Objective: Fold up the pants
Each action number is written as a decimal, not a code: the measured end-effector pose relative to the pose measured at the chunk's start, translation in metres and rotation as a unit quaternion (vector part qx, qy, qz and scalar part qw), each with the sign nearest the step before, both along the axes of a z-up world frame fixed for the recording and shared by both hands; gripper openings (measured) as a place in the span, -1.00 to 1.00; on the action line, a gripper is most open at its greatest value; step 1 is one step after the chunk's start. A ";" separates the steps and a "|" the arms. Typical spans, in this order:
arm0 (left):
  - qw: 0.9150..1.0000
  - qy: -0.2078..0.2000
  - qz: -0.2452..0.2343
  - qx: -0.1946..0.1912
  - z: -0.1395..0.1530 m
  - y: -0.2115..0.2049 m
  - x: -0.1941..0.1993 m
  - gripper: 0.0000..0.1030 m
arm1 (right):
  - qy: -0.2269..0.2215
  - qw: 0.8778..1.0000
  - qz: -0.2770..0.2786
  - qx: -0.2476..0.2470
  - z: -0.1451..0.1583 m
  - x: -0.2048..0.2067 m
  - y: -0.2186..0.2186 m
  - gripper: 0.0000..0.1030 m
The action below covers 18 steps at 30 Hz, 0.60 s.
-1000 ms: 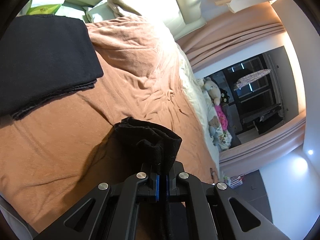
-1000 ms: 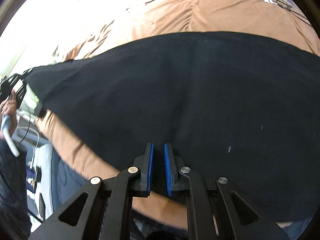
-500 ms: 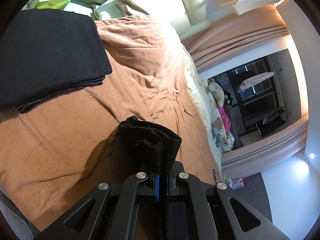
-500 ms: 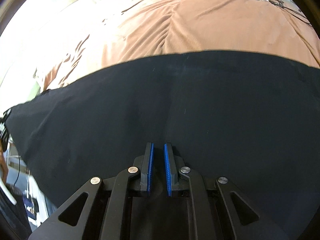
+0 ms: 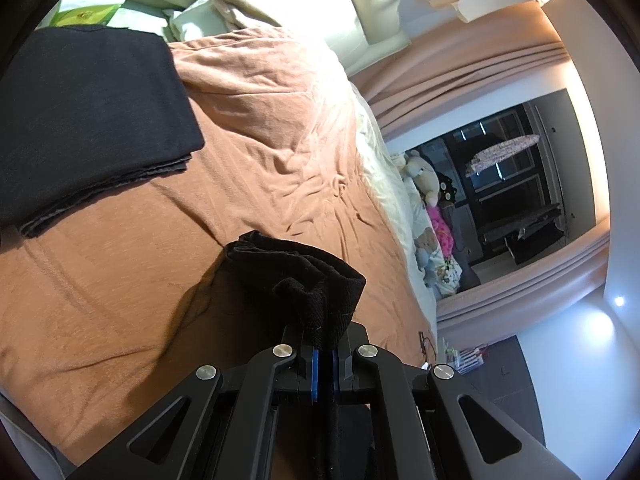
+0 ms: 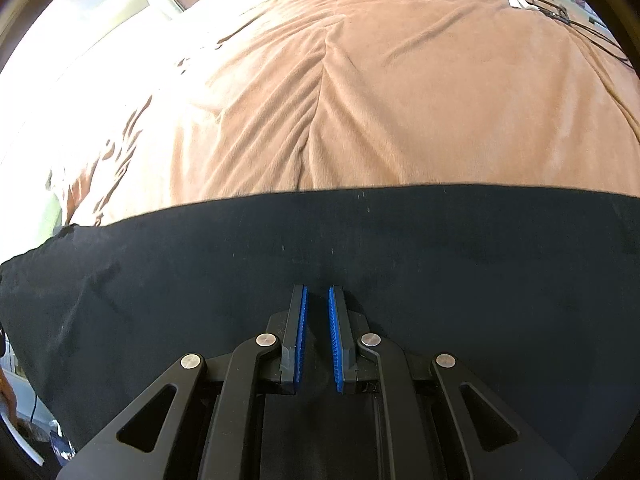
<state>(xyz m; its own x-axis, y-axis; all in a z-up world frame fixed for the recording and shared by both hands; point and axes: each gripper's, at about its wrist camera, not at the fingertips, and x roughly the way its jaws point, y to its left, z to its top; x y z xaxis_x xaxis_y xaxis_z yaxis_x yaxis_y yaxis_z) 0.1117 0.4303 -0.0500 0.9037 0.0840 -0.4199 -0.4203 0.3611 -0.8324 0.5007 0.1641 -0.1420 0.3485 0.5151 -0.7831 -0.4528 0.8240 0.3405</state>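
Between the blue pads of the left tool [image 5: 324, 354], pinching a bunched black end of the pants [image 5: 298, 280], jaws closed down hard on the cloth, the wad sticking up just ahead of the tips and lifting clear of the brown blanket [image 5: 280, 152]. Ahead and to the left of that tool, lying apart on the bed, a separate folded dark garment [image 5: 88, 120]. Under the right tool [image 6: 316, 332], spreading wide as a flat black sheet of the pants [image 6: 200, 280], long axis running crosswise left to right, far edge lying straight against the blanket [image 6: 360, 100] beyond the tips. Right tool hovering with a narrow gap between its pads, gripping nothing visible. Likely carrying the gripped end across with the left, the nearer one to the fold; right probably pinning or smoothing.
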 end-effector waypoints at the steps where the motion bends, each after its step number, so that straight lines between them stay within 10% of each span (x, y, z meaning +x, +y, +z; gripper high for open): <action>1: 1.000 -0.004 -0.005 0.002 0.002 -0.001 0.001 -0.93 | 0.002 1.000 0.001 0.002 0.000 0.000 -0.003 -0.84; 18: 0.987 -0.074 -0.100 0.098 0.134 -0.071 0.058 -0.93 | 0.041 0.997 0.051 0.043 -0.001 -0.072 -0.072 -0.84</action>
<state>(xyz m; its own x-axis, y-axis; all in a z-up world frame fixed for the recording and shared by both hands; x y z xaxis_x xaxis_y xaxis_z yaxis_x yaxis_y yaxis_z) 0.1693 0.3591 0.0843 0.9606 -0.0362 -0.2755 -0.2032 0.5848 -0.7853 0.4283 0.0917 -0.1428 0.2278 0.6104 -0.7587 -0.5005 0.7417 0.4465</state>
